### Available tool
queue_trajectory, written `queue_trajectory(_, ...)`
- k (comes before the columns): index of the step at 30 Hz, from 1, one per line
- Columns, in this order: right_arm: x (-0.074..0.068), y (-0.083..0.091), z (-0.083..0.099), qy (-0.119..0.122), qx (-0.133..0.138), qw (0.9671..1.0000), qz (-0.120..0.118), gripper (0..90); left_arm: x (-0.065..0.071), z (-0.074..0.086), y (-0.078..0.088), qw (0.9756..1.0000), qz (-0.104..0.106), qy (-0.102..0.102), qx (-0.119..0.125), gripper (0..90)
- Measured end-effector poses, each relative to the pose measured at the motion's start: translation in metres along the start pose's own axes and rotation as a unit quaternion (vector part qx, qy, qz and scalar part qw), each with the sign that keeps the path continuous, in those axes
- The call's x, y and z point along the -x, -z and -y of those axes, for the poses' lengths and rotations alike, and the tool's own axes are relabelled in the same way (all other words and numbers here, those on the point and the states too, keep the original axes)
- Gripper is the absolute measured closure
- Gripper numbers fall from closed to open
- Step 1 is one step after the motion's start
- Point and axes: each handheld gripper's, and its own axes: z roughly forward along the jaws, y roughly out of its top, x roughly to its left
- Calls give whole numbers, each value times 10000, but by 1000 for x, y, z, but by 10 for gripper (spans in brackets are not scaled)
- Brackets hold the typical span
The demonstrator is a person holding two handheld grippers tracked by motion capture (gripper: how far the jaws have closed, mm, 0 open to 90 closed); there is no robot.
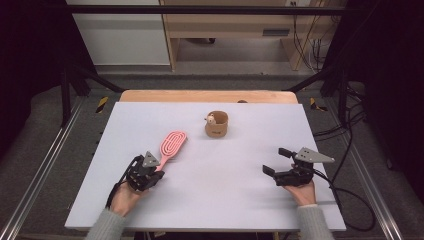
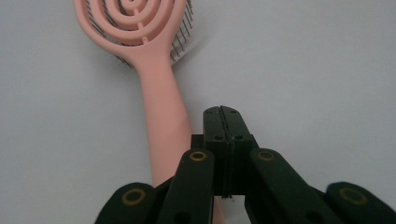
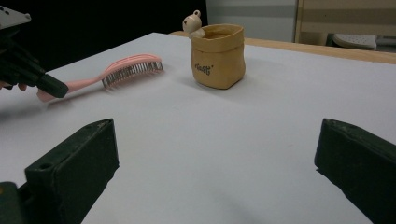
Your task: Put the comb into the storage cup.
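Note:
A pink hairbrush (image 1: 172,144) lies bristles down on the white table (image 1: 225,200), left of centre, its handle pointing at my left gripper (image 1: 156,172). In the left gripper view the two jaws are pressed together with nothing between them, and the gripper (image 2: 222,111) sits just to the right of the brush handle (image 2: 163,107). My right gripper (image 1: 274,160) rests at the right side of the table, jaws wide apart and empty. The right gripper view looks between its open jaws, gripper (image 3: 215,158), toward the brush (image 3: 126,67) and my left gripper (image 3: 28,70).
A tan pouch-shaped cup (image 1: 216,125) with a small bear figure on its rim stands at the back centre of the table; cup (image 3: 218,56). A wooden edge (image 1: 207,96) runs behind the white surface. Cables trail off to the right (image 1: 350,200).

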Motion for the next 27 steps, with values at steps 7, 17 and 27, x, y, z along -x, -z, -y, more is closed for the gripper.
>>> queue_trajectory(7,0,0,0,-1,1,10000,0,2,-7,3,2,9999,-50,95,-6,896)
queue_trajectory(17,0,0,0,-2,-8,10000,-6,2,-14,6,5,9997,-51,219,45,897)
queue_trajectory(27,0,0,0,-1,-7,10000,-5,2,-14,2,21,9977,3,335,583,786)
